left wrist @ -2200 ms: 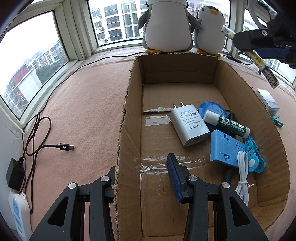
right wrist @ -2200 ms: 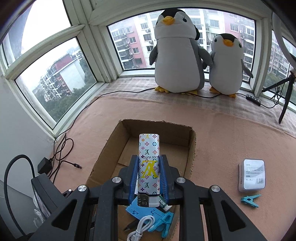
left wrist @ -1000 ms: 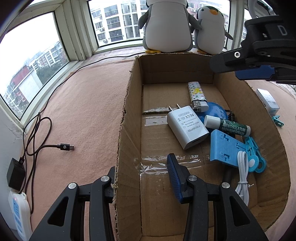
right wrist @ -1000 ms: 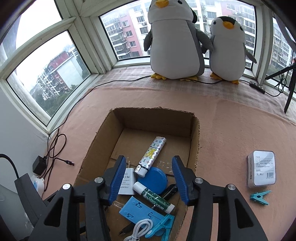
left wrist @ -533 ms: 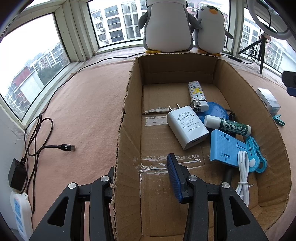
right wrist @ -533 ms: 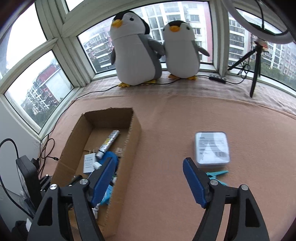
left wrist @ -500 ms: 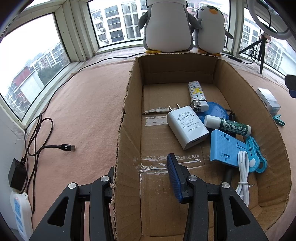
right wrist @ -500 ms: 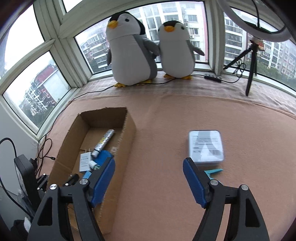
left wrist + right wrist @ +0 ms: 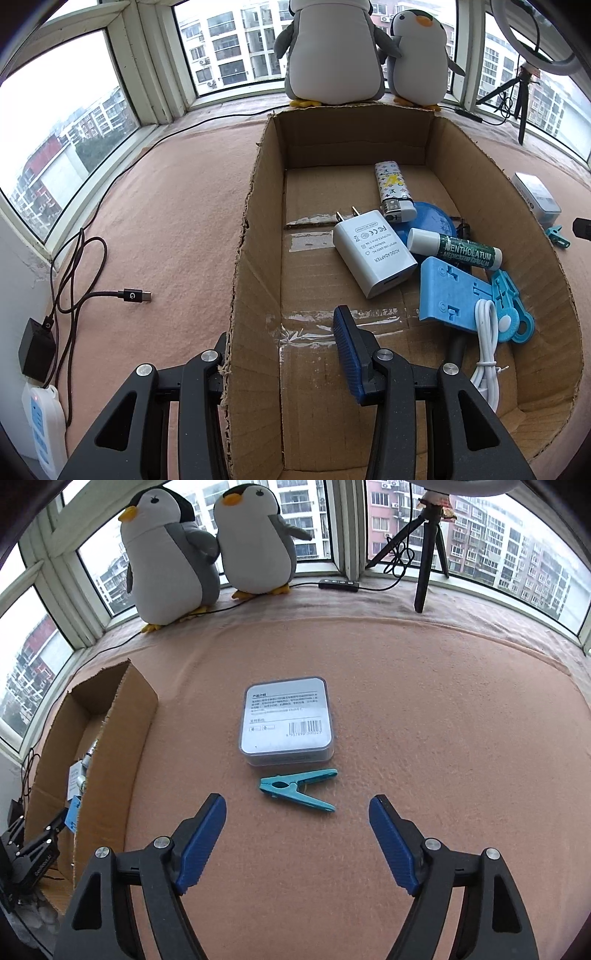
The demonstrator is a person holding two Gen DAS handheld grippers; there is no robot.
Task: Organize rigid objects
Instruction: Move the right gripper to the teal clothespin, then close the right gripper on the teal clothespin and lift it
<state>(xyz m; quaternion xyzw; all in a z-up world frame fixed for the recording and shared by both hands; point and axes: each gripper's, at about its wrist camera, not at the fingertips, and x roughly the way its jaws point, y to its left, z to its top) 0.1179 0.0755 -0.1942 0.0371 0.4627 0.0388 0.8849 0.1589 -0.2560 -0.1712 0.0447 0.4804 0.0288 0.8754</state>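
A cardboard box (image 9: 255,229) holds a patterned lighter (image 9: 391,190), a white charger (image 9: 373,251), a lip balm tube (image 9: 456,249), a blue plate, blue plastic parts and a white cable. My left gripper (image 9: 284,354) stands open astride the box's left wall, one finger inside and one outside. My right gripper (image 9: 297,834) is open and empty above the pink cloth, right of the box (image 9: 110,746). Just beyond its fingertips lie a teal clothespin (image 9: 297,788) and a grey square case (image 9: 286,720).
Two plush penguins (image 9: 207,550) stand on the window sill behind. A tripod (image 9: 428,542) and a cable remote stand at the back right. Left of the box lie a black USB cable (image 9: 129,295), a black adapter and a white power strip (image 9: 40,424).
My right gripper let the lighter go into the box, opened wide, then swung right over the cloth to the clothespin and case. My left gripper has not moved.
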